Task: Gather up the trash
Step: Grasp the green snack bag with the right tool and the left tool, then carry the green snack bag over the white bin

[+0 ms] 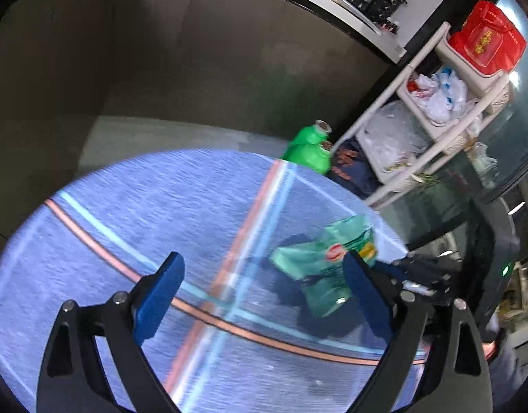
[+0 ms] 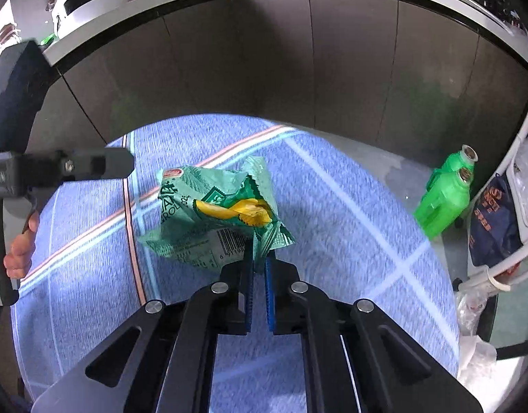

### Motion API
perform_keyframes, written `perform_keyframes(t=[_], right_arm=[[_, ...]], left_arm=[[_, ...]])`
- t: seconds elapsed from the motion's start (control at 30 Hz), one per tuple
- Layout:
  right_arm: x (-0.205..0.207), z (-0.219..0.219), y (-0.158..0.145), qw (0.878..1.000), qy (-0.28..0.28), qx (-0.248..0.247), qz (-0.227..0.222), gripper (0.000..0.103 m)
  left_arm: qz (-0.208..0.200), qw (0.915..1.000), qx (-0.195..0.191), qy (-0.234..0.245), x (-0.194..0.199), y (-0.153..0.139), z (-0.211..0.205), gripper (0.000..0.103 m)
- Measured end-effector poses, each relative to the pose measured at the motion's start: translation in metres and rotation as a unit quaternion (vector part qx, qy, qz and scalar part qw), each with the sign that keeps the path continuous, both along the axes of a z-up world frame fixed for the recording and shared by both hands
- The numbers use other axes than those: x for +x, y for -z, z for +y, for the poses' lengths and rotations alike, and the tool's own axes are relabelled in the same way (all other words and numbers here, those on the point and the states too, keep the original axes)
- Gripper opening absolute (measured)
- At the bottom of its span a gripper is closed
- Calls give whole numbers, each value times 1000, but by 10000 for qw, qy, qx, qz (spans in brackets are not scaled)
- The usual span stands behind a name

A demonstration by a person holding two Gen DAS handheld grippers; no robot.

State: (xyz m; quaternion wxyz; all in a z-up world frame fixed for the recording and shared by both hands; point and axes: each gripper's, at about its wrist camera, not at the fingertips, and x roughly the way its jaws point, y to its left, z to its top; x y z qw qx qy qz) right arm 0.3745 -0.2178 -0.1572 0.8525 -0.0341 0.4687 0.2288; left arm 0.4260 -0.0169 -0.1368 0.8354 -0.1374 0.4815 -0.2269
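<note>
A crumpled green snack wrapper (image 2: pixel 215 213) with a yellow picture and a barcode is pinched at its lower right corner by my right gripper (image 2: pixel 260 258), which is shut on it and holds it over the round table with a blue striped cloth (image 2: pixel 350 206). In the left wrist view the wrapper (image 1: pixel 319 261) hangs to the right, beside the right finger. My left gripper (image 1: pixel 264 278) is open and empty above the cloth (image 1: pixel 143 206). The left gripper body (image 2: pixel 57 168) shows at the left of the right wrist view.
A green plastic bottle (image 2: pixel 446 196) stands on the floor beyond the table, also in the left wrist view (image 1: pixel 308 148). A white shelf rack (image 1: pixel 432 110) with plastic bags and a red box (image 1: pixel 487 38) stands at the right. Dark cabinet fronts (image 2: pixel 298 62) under a counter lie behind.
</note>
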Motion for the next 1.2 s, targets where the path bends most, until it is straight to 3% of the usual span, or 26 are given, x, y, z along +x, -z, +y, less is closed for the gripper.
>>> perform_keyframes(t=[0.17, 0.27, 0.43, 0.47, 0.53, 0.63, 0.7, 0.73, 0.83, 0.9, 1.2], right_arm=[[-22, -12, 1, 9996, 189, 223, 26, 5], [-35, -18, 3, 9993, 204, 316, 70, 5], [-52, -25, 5, 9986, 297, 426, 122, 5], [-54, -26, 5, 9985, 306, 445, 124, 5], [-59, -28, 4, 9980, 335, 512, 130, 5], [-68, -30, 3, 9978, 389, 516, 116, 5], [-75, -33, 2, 9972, 418, 604, 130, 5], [-79, -35, 0, 9970, 430, 628, 108, 5], [-93, -41, -10, 9963, 492, 711, 3, 5], [-104, -48, -19, 9950, 566, 823, -95, 5], [-167, -105, -56, 9858, 1060, 1170, -567, 5]], left_arm=[[56, 9989, -104, 462, -13, 4, -33, 92], [157, 9986, -213, 453, -17, 8, -39, 92], [609, 9942, -807, 360, -19, 22, -47, 90], [665, 9933, -847, 423, -21, 24, -51, 87], [746, 9920, -803, 620, -26, 26, -63, 64], [840, 9908, -776, 721, -34, 28, -73, 41], [839, 9901, -841, 742, -40, 25, -73, 35], [795, 9904, -825, 779, -45, 22, -75, 25], [598, 9911, -742, 927, -61, 5, -83, 22], [427, 9905, -715, 1092, -74, -13, -93, 13], [-157, 9828, -379, 1802, -130, -77, -152, 12]])
